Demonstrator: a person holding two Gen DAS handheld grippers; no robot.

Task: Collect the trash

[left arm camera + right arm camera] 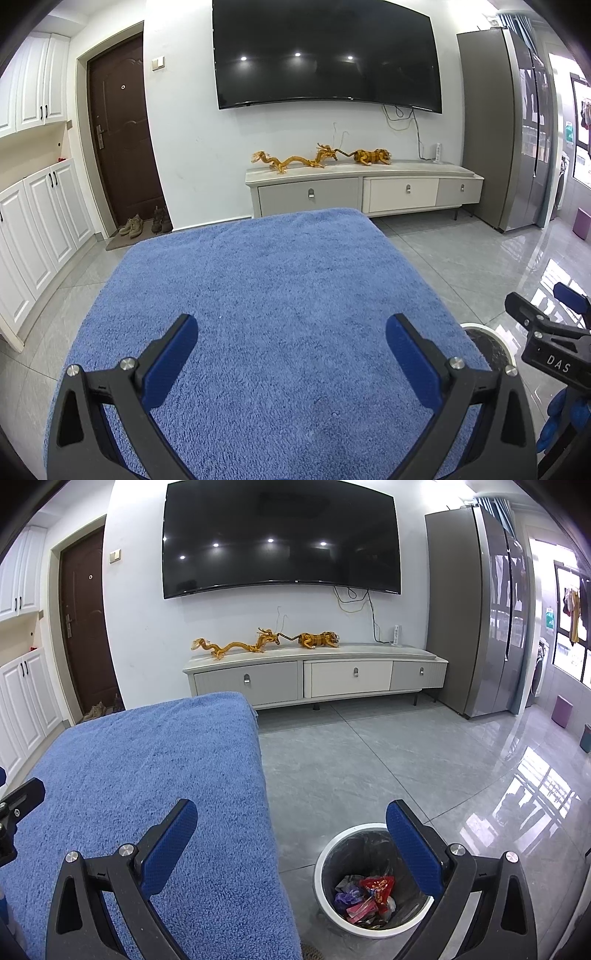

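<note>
Both the left gripper [291, 354] and right gripper [291, 840] hover empty, jaws spread wide; wrappers [369, 895] lie in the bin [328, 849], right of the blue towel [258, 295], its near rim partly hidden

Left claw [291, 354] sits level, jaws spread wide, both blue pads [168, 363] angling out toward eleven and one o'clock, nothing between them. Right claw [291, 840] matches it: jaws wide apart, blue pads [413, 849] splayed, empty. In the left wrist view the right claw [546, 332] shows at four o'clock, its black frame pointing up-left, and a blue-gloved hand [561, 421] grips below it at the frame's edge. In the right wrist view one blue-tipped finger of the left claw [22, 797] pokes in at nine o'clock.
</note>
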